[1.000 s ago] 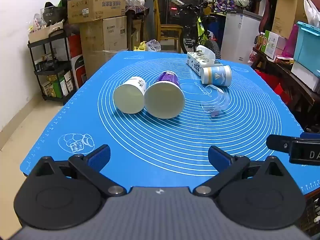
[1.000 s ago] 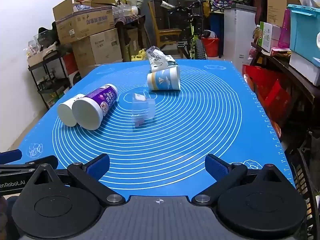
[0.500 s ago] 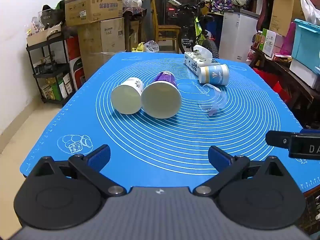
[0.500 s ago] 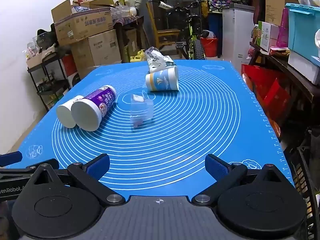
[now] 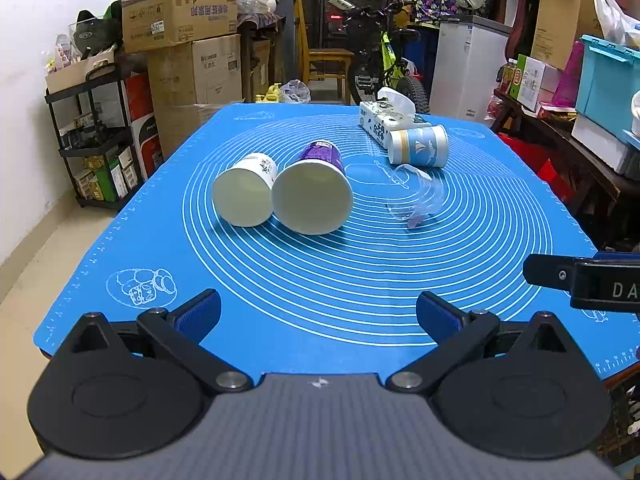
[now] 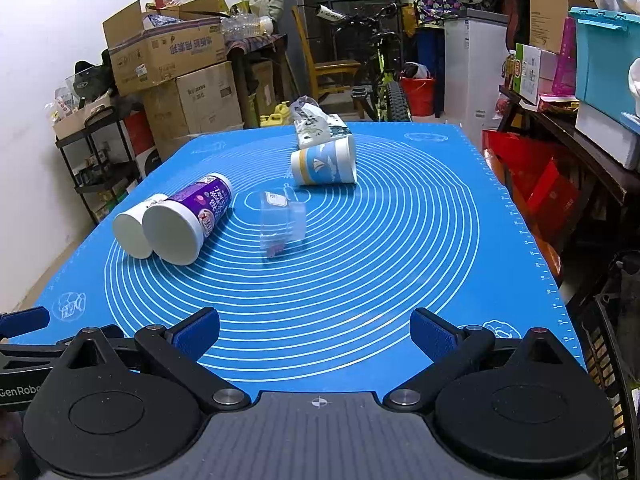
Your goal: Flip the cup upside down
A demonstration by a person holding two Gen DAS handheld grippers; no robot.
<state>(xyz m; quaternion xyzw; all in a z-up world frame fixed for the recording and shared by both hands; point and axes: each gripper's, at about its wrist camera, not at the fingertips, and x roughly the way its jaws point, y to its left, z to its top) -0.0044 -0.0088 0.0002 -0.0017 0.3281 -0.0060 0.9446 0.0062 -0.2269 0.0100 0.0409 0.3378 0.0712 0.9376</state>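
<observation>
Held both tools wide: left tool [image 5: 318,314], right tool [image 6: 316,330]. Risked rolling the purple cup [image 5: 314,196] into the white cup [image 5: 245,192], touching beside it, if nudged off-centre.

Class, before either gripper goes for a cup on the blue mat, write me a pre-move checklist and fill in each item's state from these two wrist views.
1. Left gripper open, empty: ok.
2. Right gripper open, empty: ok.
3. Purple cup already upside down: not ok, lying on its side.
4. Purple cup free of neighbours: not ok, white cup lies right against it.
5. Clear cup standing: not ok, on its side.
6. Cups empty: cannot tell.
</observation>
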